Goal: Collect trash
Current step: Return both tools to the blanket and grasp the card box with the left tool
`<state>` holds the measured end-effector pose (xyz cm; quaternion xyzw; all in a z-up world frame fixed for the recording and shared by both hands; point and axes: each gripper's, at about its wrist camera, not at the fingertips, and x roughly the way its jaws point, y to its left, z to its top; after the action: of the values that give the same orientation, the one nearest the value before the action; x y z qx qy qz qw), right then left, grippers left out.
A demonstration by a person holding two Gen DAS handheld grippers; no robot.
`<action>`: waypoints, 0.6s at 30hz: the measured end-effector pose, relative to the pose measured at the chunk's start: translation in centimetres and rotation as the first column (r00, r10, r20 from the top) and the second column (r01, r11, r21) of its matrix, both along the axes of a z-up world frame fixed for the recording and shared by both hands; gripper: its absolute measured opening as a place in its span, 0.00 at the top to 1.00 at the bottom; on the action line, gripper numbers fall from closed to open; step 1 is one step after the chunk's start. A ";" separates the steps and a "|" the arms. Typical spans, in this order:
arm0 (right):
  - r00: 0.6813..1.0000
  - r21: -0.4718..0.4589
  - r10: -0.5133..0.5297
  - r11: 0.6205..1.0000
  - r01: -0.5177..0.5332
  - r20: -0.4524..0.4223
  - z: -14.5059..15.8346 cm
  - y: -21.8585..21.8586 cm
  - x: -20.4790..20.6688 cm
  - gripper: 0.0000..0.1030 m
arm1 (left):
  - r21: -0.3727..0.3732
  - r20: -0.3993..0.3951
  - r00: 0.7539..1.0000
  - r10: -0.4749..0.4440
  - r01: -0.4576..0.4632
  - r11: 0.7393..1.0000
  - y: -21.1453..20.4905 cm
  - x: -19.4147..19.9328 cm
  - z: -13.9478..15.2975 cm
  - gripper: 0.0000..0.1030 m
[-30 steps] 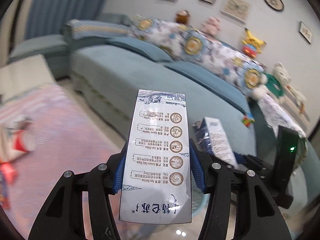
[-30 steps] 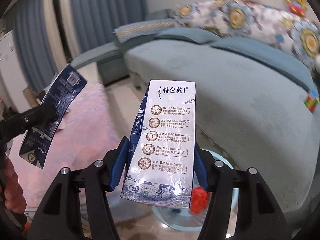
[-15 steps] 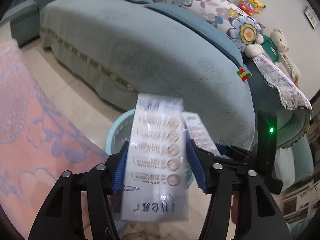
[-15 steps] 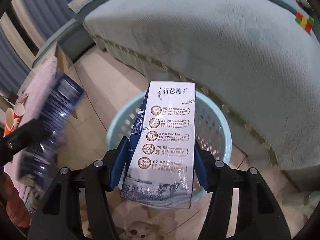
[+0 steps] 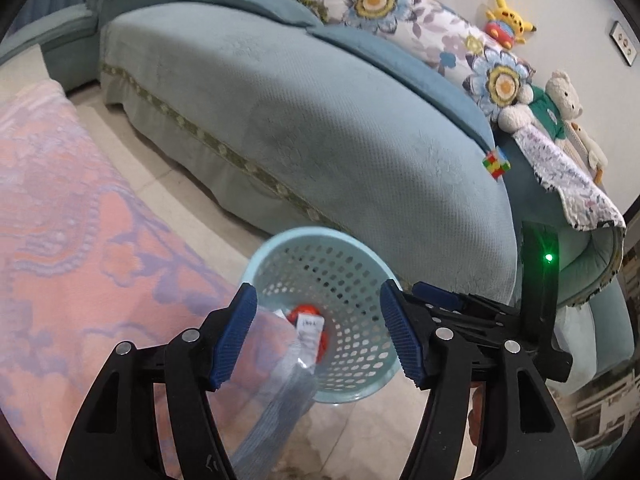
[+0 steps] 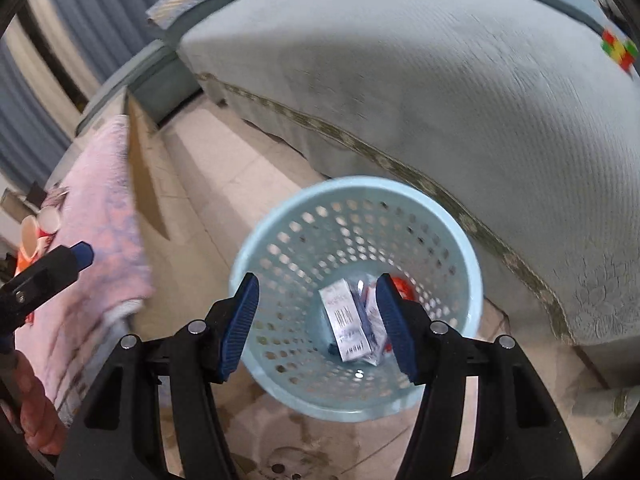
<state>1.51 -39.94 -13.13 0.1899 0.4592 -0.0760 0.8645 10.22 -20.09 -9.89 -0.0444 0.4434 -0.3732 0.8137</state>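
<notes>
My left gripper (image 5: 317, 294) hangs open over a pale blue perforated basket (image 5: 362, 354), with nothing between its pads. Under it a milk carton (image 5: 280, 396) shows as a pale blurred streak, dropping free towards the basket. The right gripper (image 6: 318, 286) is open too, directly above the same basket (image 6: 280, 208). A white and blue carton (image 6: 346, 320) lies inside the basket next to a red scrap (image 6: 402, 285). Each gripper shows at the edge of the other's view: the right gripper (image 5: 440, 298) and the left gripper (image 6: 82, 254).
A teal sofa (image 5: 320, 112) with floral cushions and plush toys stands just behind the basket, a colour cube (image 5: 496, 164) on its seat. A pink patterned cloth (image 5: 80, 220) covers a low table at the left, with paper cups (image 6: 36, 232) on it. Tiled floor lies between them.
Both grippers sank and tipped down over the basket. Each held a carton one second and half a second ago; now both cartons are out of the jaws, in or dropping into the basket.
</notes>
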 end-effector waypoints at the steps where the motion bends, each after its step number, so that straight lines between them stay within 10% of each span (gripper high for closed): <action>1: 1.000 -0.004 0.017 1.000 -0.017 0.017 0.6 0.5 0.1 0.44 | -0.011 0.020 1.000 0.016 -0.016 1.000 0.9 -0.2 0.9 0.40; 10: 0.923 -0.116 0.291 0.956 -0.270 0.251 8.8 11.3 1.6 0.44 | -0.079 0.190 0.955 0.227 -0.216 0.973 11.2 -2.8 8.0 0.34; 18: 0.778 -0.164 0.531 0.847 -0.506 0.335 12.1 24.1 5.6 0.45 | -0.024 0.260 0.789 0.556 -0.571 0.821 26.0 -4.9 8.2 0.21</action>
<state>7.15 -15.86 -1.02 0.0390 0.3205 0.1869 0.9278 5.28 5.91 -1.70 -0.1034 0.3118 -0.1037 0.9388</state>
